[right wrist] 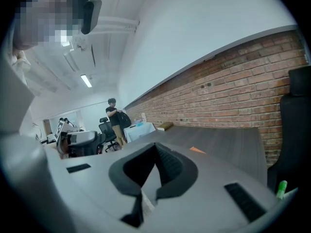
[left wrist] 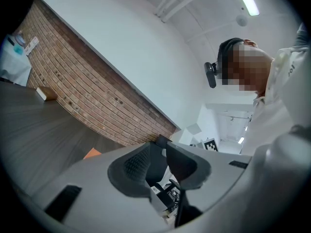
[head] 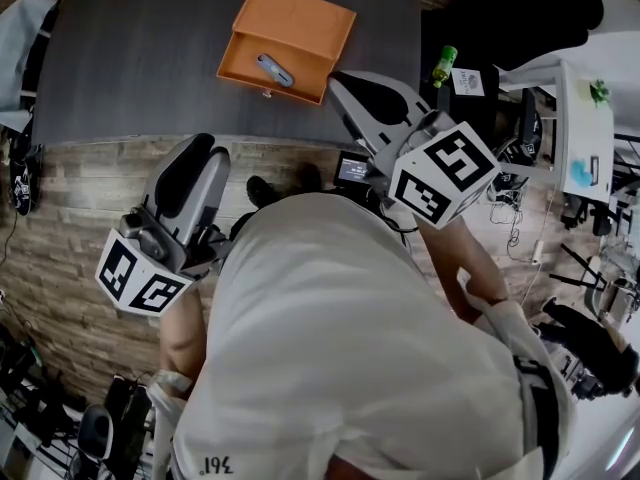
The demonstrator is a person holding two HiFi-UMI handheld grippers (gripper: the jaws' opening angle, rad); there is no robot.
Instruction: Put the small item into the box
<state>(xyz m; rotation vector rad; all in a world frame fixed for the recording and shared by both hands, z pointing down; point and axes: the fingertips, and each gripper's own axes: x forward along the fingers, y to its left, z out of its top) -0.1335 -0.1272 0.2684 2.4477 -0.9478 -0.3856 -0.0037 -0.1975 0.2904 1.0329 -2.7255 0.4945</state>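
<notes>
The dark grey table (head: 130, 68) filled the top of my head view, its near edge meeting the brick-patterned floor (head: 60, 228). I held both tongs up off it, close to my body. My left gripper (head: 200, 148) sat short of the table edge with its jaws pressed together on nothing. My right gripper (head: 342, 78) reached over the edge, its tips just beside the box, likewise closed and empty. The orange box (head: 300, 23) stood open near the table's front edge. A green bottle (head: 444, 65) stood off to its right. The small grey item (head: 274, 70) lay inside the box.
</notes>
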